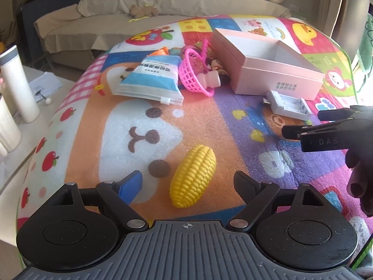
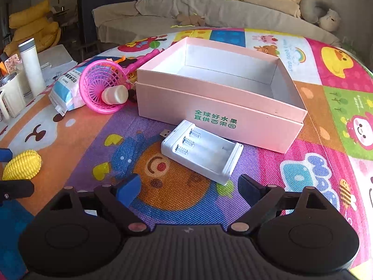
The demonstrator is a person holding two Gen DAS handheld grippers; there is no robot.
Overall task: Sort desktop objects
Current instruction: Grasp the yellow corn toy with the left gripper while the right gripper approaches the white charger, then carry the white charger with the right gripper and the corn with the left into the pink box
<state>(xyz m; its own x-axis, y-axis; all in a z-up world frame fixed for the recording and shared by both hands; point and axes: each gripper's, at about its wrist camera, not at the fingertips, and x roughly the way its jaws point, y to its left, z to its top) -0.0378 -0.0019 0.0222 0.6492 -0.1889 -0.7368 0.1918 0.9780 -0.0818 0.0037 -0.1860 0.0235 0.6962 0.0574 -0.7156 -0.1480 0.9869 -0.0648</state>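
Observation:
A yellow toy corn cob lies on the colourful play mat, just ahead of my left gripper, whose jaws stand open around its near end without touching it. It shows again at the left edge of the right wrist view as the corn cob. A white battery charger lies in front of my right gripper, which is open and holds nothing. Behind the charger stands an open, empty pink box. The right gripper reaches in from the right of the left wrist view, near the charger.
A tipped pink toy basket with a small white bottle, a blue-and-white packet and small toys lie left of the pink box. A white flask and mugs stand on a side surface at left. A sofa runs behind.

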